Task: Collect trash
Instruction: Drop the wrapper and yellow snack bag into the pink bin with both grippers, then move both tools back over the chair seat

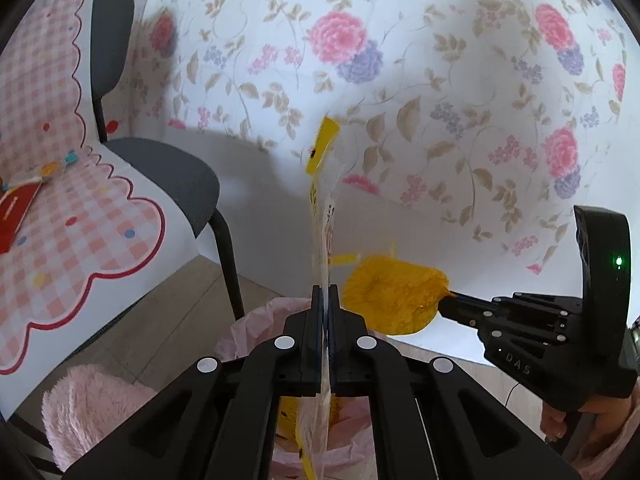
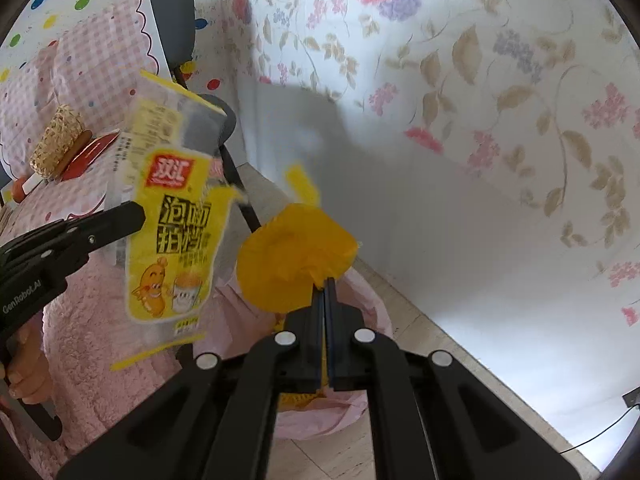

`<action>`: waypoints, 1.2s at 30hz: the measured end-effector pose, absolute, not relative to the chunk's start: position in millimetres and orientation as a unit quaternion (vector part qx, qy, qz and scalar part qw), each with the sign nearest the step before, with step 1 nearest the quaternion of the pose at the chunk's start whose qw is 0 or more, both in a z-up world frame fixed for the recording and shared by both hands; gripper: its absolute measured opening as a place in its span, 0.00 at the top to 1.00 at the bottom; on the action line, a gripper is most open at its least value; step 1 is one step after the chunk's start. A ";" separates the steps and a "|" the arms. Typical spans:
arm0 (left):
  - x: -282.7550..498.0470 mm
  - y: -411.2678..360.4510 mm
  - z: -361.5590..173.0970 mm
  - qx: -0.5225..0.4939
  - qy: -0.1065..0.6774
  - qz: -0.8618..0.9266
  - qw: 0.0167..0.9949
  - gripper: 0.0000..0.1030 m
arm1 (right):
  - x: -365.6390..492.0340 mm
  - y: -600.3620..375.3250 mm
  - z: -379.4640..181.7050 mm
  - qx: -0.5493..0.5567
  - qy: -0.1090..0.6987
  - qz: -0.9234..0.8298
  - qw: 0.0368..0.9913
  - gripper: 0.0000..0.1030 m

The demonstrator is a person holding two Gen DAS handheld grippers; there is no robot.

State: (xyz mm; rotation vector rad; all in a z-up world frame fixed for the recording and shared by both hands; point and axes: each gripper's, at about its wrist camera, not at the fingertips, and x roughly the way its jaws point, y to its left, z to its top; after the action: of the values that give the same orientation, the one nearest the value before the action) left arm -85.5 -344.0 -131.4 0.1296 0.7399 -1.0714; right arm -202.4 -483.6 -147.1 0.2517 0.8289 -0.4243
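Below both grippers, the pink-lined bin [image 2: 372,312] is mostly hidden by their black frames, only parts of its rim showing. From the left wrist view the left gripper [image 1: 325,300] pinches a yellow snack wrapper [image 1: 322,184] seen edge-on; its print reads only from the right wrist view. Pressed together, the right gripper [image 2: 326,286] clamps an orange crumpled paper [image 2: 294,254] just above the bin. A grey chair [image 1: 168,176] stands close on the left, between tabletop [image 1: 100,240] and flowered wall [image 1: 400,80].
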 end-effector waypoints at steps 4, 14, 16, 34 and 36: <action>-78.9 -344.3 -136.7 0.056 0.353 -0.487 0.797 0.75 | -193.1 -487.9 -158.1 0.133 0.407 -0.198 0.881 0.98; -63.3 -319.0 -120.8 0.051 0.346 -0.444 0.825 0.69 | -191.3 -485.6 -146.2 0.129 0.399 -0.203 0.884 0.67; -60.9 -307.5 -113.2 0.049 0.339 -0.431 0.835 0.69 | -193.2 -485.3 -136.1 0.127 0.389 -0.204 0.889 0.67; -35.9 -169.5 -67.7 0.022 0.317 -0.271 0.909 0.60 | -147.3 -423.7 -60.4 0.103 0.319 -0.115 0.935 0.59; -30.3 -147.3 -62.9 0.010 0.311 -0.244 0.919 0.59 | -133.2 -411.2 -54.4 0.089 0.319 -0.101 0.938 0.57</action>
State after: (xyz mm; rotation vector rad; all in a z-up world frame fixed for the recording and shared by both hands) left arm -30.3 -147.3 -62.9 0.0202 0.6398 -0.5010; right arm -133.2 -411.2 -54.4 0.1812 0.6518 -0.2055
